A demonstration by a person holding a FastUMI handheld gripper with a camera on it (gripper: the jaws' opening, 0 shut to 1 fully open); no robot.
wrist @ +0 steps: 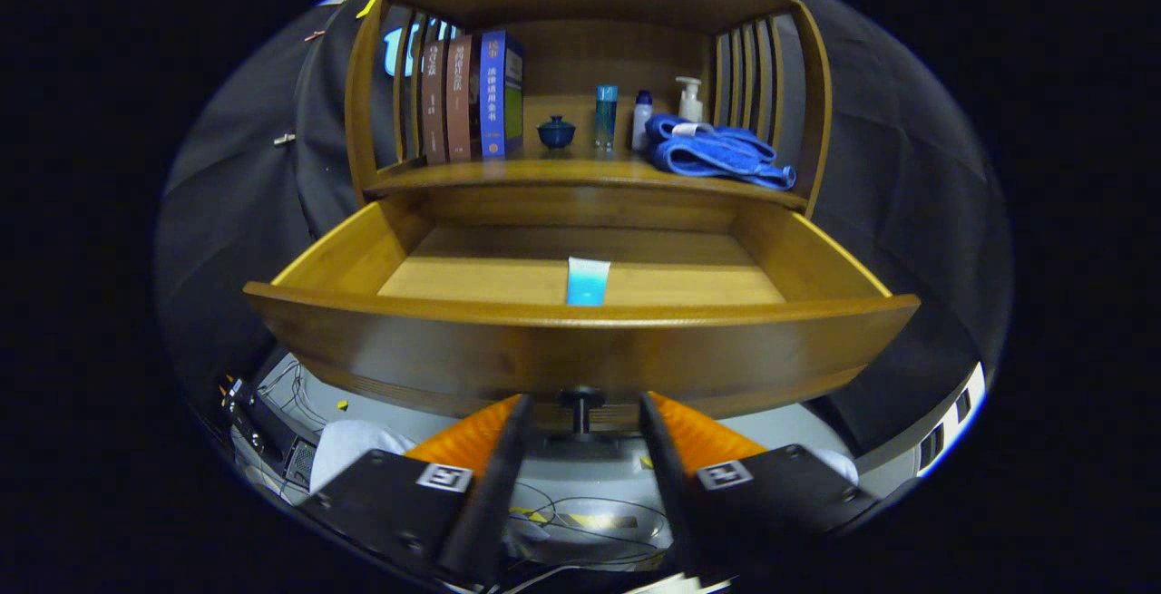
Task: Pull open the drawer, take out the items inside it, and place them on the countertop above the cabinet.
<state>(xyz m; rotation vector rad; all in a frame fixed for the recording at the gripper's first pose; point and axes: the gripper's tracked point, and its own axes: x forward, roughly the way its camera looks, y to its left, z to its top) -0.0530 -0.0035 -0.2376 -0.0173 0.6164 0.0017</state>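
With the drawer (580, 349) pulled out, your gripper (580, 417) stands open astride its knob (581, 399), gripping nothing; the blue tube (588, 281) lies above and beyond, lengthwise away from you.

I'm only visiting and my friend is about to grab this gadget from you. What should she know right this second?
Gripper: open, fingers either side of the drawer knob, not pressing on it.
Drawer: pulled out, so that step looks done.
Inside: a light blue tube lies on the drawer floor, near the front wall, beyond the fingers. Nothing else shows in there, though the front wall hides the nearest strip.
Countertop above: already carries books, a small blue lidded cup, bottles and a folded blue towel.
Left: lift over the front wall, take the tube, set it on the countertop, probably in the gap beside the cup.
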